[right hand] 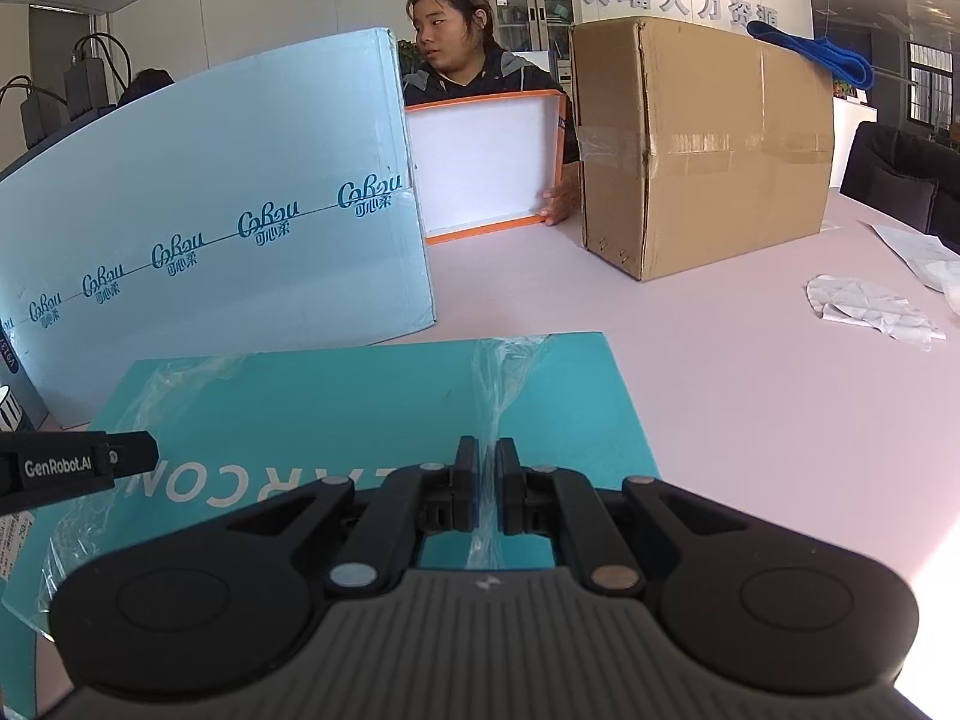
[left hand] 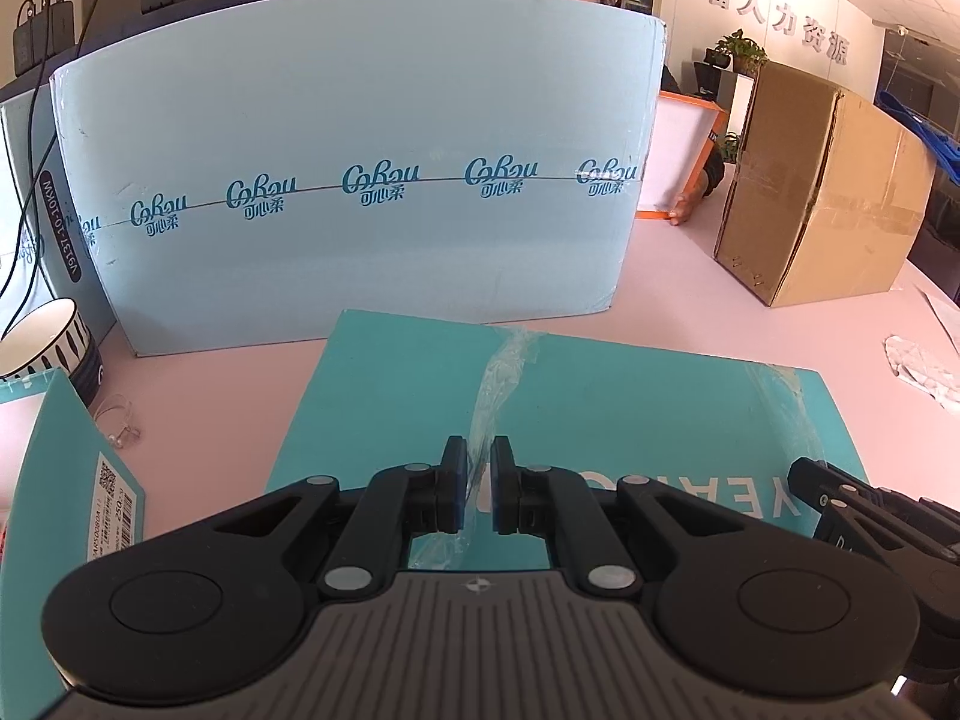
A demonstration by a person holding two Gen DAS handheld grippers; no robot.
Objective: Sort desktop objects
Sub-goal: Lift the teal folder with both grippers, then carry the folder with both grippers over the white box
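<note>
A flat teal box (left hand: 600, 414) lies on the pink table in front of both grippers, wrapped loosely in clear plastic film (left hand: 501, 378). My left gripper (left hand: 478, 462) is shut on a raised fold of that film above the box's near left part. In the right wrist view the same teal box (right hand: 360, 408) shows, with the film (right hand: 507, 372) pulled into a ridge. My right gripper (right hand: 487, 462) is shut on this ridge. Each gripper's tip appears in the other's view: the right one (left hand: 807, 474) and the left one (right hand: 129, 453).
A large light blue carton (left hand: 348, 180) stands upright behind the teal box. A brown cardboard box (left hand: 822, 192) stands at the right. Between them a person's hand holds an orange-rimmed white box (left hand: 678, 162). At the left are a striped bowl (left hand: 48, 342) and a small labelled teal box (left hand: 66, 480); crumpled paper (right hand: 870, 306) lies far right.
</note>
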